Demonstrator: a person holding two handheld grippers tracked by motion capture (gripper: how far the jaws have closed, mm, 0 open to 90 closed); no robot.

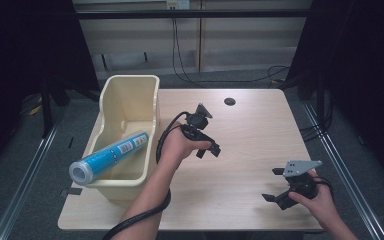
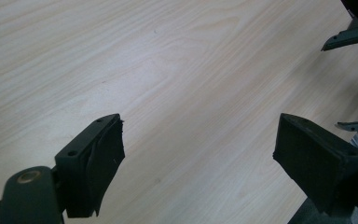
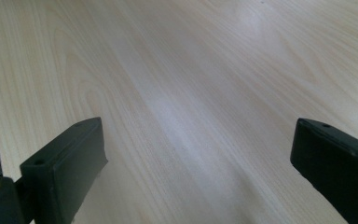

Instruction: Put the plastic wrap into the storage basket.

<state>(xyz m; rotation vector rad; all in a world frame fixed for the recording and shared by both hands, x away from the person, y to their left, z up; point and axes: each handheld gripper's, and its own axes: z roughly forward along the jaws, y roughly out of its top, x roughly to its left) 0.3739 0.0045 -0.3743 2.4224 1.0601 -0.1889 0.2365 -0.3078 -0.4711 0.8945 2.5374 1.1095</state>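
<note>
One blue tube [image 1: 109, 156] lay slanted in the single cream bin [image 1: 130, 90] at the table's [image 1: 250, 135] left edge, its capped end poking out over the near rim. I had two grippers out: the left gripper [image 1: 208, 150] just right of the bin, jaws apart and empty; the right gripper [image 1: 272, 185] near the front corner, jaws wide, empty.

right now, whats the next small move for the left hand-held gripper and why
Probably rest it on the table. The left hand-held gripper is open and empty beside the cream bin, and the blue tube already lies in the bin, its capped end sticking out over the near rim.
</note>
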